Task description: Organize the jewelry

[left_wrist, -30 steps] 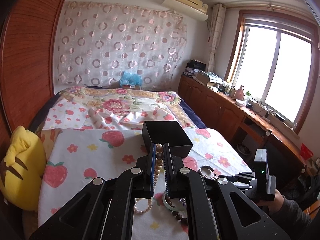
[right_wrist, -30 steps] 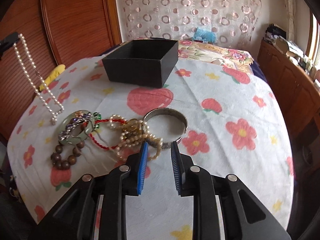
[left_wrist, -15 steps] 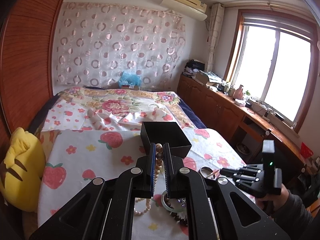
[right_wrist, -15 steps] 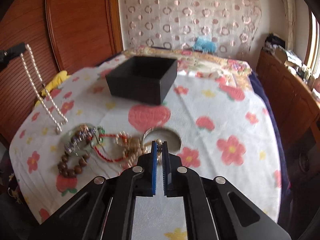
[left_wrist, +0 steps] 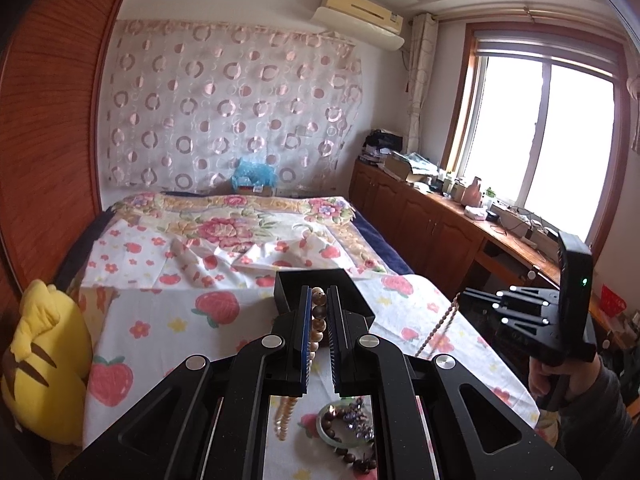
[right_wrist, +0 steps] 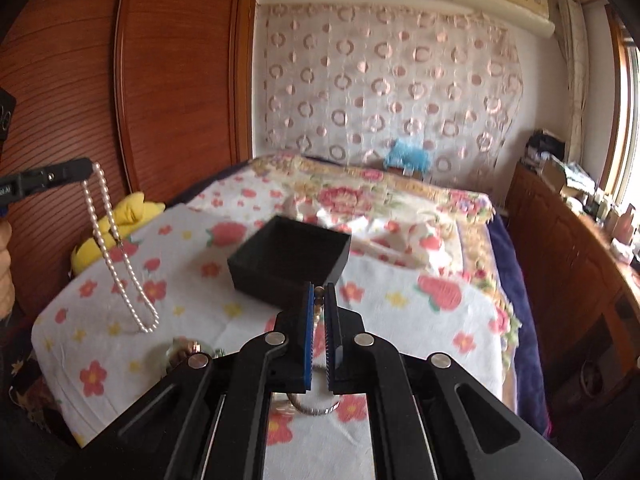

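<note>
Right wrist view, left to right. At nine o'clock the left gripper (right_wrist: 86, 168) pinches a pearl strand (right_wrist: 116, 256), which hangs as a long loop above the strawberry cloth (right_wrist: 420, 320). Centre: black box (right_wrist: 288, 264), open-topped, on the cloth. At six o'clock the right gripper (right_wrist: 319, 300) is pressed together on a fine bead strand (right_wrist: 318, 294); its jaws have just been closing. A metal bangle (right_wrist: 316, 410) shows below.

Judgement: both strands are light, limp and prone to swinging or snagging; pinch across the beads and lower them slowly. The bangle is stiff; take its rim.
</note>
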`<state>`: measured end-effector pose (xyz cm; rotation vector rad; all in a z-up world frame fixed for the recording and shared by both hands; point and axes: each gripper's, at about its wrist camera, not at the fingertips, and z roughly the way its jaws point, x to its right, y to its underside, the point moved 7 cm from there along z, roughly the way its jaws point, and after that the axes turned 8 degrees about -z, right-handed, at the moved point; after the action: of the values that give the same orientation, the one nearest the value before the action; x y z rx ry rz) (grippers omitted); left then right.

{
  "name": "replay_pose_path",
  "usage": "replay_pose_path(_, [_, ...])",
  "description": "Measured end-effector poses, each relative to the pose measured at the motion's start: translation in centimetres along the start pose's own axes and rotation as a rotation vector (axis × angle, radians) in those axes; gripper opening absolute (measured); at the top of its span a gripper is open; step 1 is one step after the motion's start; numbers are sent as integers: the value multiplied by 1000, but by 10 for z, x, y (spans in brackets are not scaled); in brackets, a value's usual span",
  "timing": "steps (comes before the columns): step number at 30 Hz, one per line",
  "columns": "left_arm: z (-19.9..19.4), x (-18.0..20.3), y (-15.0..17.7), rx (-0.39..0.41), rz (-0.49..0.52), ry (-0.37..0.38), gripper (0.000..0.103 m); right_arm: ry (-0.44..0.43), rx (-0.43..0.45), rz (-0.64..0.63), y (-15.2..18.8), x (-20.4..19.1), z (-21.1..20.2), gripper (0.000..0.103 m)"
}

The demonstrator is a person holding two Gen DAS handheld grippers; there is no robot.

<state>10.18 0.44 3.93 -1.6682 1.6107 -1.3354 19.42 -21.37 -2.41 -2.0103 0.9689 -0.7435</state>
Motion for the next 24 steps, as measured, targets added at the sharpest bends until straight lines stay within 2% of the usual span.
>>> replay_pose_path(7, [-3,10,-17,25,18,10,7,21,40,-13,-23,7,-13,6])
replay_pose_path(24, [-3,18,-24,37,33,10,7,65,98,-27,-51,20,-35,6])
